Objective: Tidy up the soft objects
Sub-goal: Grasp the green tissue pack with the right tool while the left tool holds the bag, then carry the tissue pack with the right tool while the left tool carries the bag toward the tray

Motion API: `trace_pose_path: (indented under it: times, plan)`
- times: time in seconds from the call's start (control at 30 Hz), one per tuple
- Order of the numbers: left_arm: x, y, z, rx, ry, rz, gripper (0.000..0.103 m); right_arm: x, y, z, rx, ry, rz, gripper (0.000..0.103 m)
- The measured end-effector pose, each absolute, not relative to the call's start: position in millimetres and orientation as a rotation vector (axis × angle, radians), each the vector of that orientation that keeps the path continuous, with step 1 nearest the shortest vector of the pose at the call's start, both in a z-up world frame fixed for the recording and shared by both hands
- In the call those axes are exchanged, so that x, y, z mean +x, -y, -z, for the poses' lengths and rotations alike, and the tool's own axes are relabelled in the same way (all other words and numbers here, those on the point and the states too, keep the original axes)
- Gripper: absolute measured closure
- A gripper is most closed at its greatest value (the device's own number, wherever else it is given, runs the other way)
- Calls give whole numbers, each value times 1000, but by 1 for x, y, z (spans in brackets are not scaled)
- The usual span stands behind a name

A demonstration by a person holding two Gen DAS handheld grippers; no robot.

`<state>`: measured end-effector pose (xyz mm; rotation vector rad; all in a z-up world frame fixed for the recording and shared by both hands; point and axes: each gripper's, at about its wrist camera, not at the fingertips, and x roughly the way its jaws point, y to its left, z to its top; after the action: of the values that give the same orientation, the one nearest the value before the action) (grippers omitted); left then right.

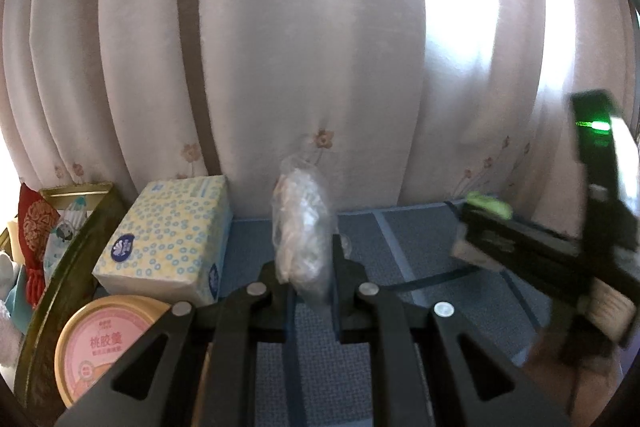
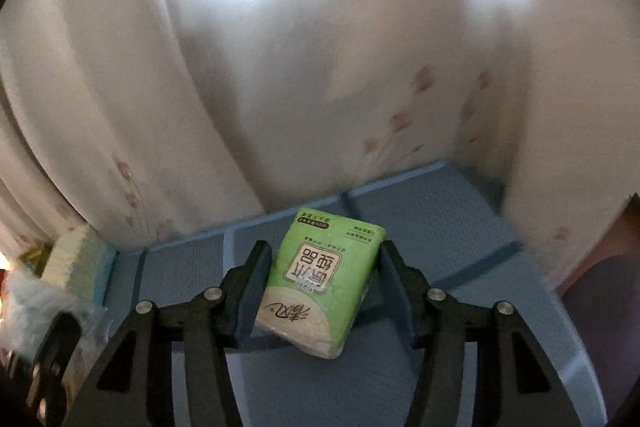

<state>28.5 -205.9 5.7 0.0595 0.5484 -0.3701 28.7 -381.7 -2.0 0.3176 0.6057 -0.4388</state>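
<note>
Squarely between the jaws of the right gripper (image 2: 326,251) lay one green tissue pack (image 2: 320,287), soft and plastic-wrapped, cream at its near end, flat on the blue mat (image 2: 440,227) and slightly askew. Bore large Chinese characters upside down to the camera, plus a brushed signature, too small to read surely. Stood about half open around it: left pad against one long edge, right pad just beside the far corner, no squeeze visible. Pinched upright in the tightly closed left gripper (image 1: 308,259) was one clear bag (image 1: 301,223) of crumpled whitish stuff, in front of the flowered curtain (image 1: 280,67). Also counted to the left: one yellow tissue pack (image 1: 168,235) dotted with blue rings, one pink-lidded tub (image 1: 104,347) marked 桃胶羹, one gold-edged tray (image 1: 68,251).
</note>
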Motion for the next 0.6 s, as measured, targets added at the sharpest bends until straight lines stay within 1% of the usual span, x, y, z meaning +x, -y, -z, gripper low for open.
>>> trace_pose_path:
  times: [0.3,0.4,0.5,0.6]
  plan:
    - [20,207,-10,60,-495,371,92,-41,332,-22,85,-393,494,46]
    - [15,208,-12,72,-467,376,92,-48,313,-27,-2,-337,501,45]
    - [10,207,-14,83,-445,381,92,-52,306,-28,-12,-322,506,45]
    - [7,206,-15,84,-435,383,92,-62,315,-28,39,-315,521,45]
